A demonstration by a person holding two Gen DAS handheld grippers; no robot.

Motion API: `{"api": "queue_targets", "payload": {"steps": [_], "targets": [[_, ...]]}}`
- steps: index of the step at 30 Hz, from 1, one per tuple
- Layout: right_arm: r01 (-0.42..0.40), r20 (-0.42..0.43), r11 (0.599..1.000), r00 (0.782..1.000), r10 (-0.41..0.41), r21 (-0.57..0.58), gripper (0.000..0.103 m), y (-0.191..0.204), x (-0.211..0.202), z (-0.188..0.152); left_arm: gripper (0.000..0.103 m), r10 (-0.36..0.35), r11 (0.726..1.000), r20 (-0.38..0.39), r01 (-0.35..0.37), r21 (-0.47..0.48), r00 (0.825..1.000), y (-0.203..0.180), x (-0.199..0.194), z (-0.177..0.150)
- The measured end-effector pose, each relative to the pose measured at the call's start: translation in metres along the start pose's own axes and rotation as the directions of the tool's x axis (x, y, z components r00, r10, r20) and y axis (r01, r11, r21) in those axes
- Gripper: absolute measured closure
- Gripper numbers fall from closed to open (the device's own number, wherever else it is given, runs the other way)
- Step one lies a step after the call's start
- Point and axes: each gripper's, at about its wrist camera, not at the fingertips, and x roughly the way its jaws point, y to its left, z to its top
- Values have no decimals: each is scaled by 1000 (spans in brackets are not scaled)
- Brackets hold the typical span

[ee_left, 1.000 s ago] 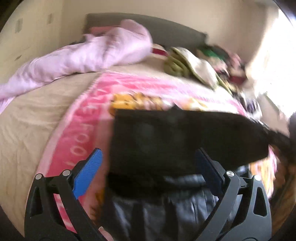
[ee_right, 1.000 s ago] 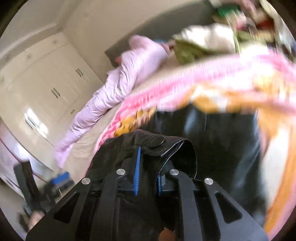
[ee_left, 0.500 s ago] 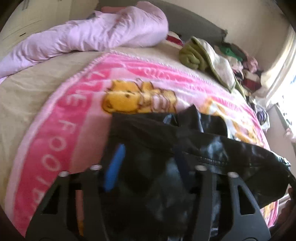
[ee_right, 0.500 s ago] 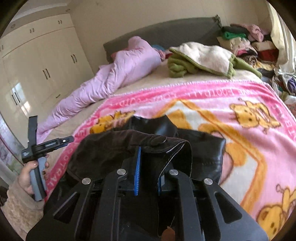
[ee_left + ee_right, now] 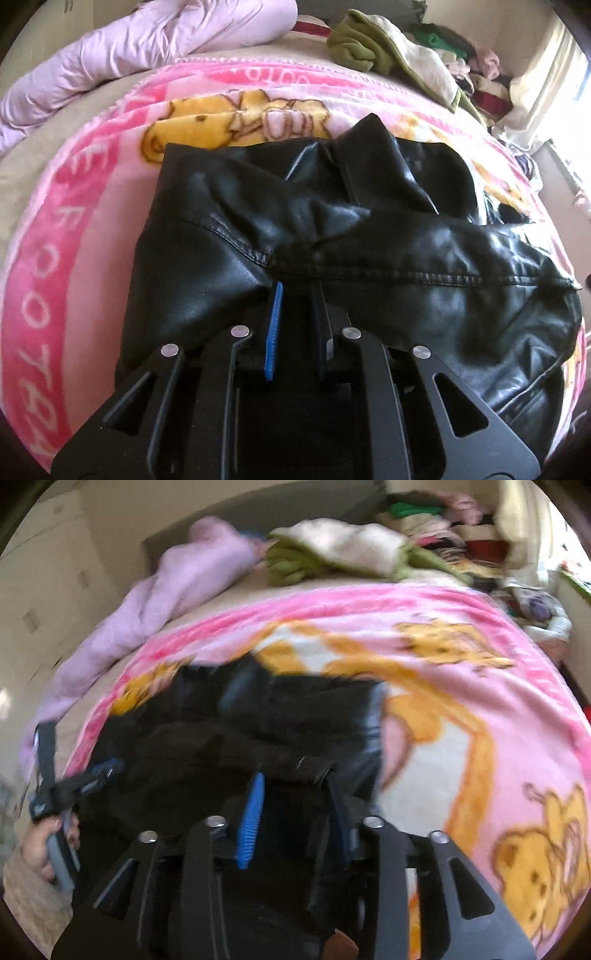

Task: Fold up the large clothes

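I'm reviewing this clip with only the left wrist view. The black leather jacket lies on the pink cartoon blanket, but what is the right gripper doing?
Observer: The right gripper has its jaws opening. They stand apart, with the edge of the black leather jacket lying between them.
Operator: Does anything show who holds the left gripper?
Observer: Yes. A hand in a beige fuzzy sleeve grips the left gripper at the jacket's left side.
Operator: What lies to the left of the bed?
Observer: Cream wardrobe doors stand beyond the lilac quilt.
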Motion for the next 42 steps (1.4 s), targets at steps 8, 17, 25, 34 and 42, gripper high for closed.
{"api": "queue_targets", "payload": {"steps": [8,17,25,34,42], "targets": [[-121,-27,985,993,119,-119,59,63,40,15,95,-7,1000,8,7,1,1000,-3,0,-2],[-18,-222,993,975,-8,-115,74,48,124,-17,94,-25,1000,9,25,7,1000,0,2,0],[-116,-81,987,991,108,-111,71,49,49,-7,78,-85,996,41,85,0,996,5,-29,1],[-123,-49,971,992,115,-204,68,63,-2,-44,62,-88,991,28,85,104,996,-20,-67,-37],[-61,-218,982,976,21,-180,67,54,43,-71,63,-79,994,-23,80,76,997,-9,-41,-56]]}}
